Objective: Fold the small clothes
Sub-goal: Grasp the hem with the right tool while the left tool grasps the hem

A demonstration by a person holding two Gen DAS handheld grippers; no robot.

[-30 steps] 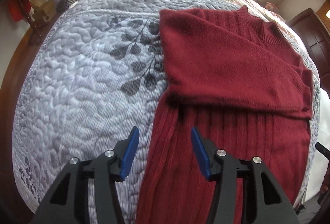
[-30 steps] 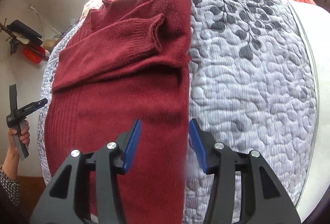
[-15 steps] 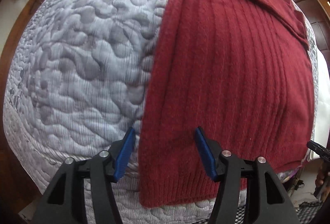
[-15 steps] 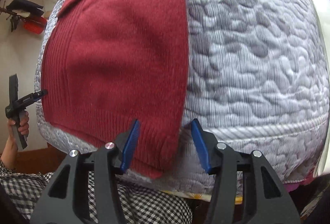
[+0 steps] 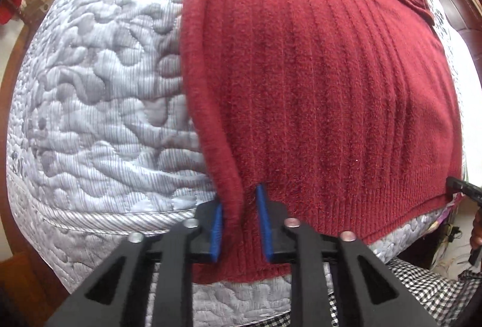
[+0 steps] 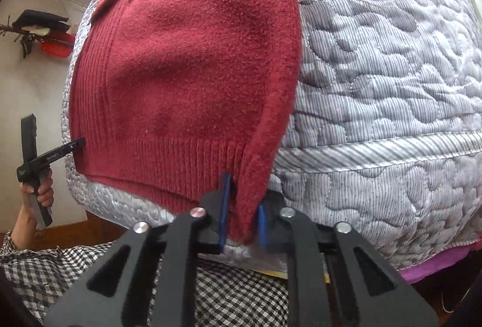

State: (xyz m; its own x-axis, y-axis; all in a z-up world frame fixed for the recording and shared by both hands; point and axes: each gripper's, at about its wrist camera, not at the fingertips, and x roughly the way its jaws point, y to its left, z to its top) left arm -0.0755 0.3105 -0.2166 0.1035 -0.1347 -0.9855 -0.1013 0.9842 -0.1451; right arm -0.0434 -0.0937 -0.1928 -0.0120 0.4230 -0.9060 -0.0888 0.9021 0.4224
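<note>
Underneath, grey quilted bedspread [image 5: 99, 104].

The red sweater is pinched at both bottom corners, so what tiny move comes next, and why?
Probably lift both corners together and carry the hem up toward the collar. The left tool and the right tool each grip a bottom corner of the red sweater, the sleeves look already folded across the top, and the body lies flat on the grey quilt, ready to fold in half.
</note>
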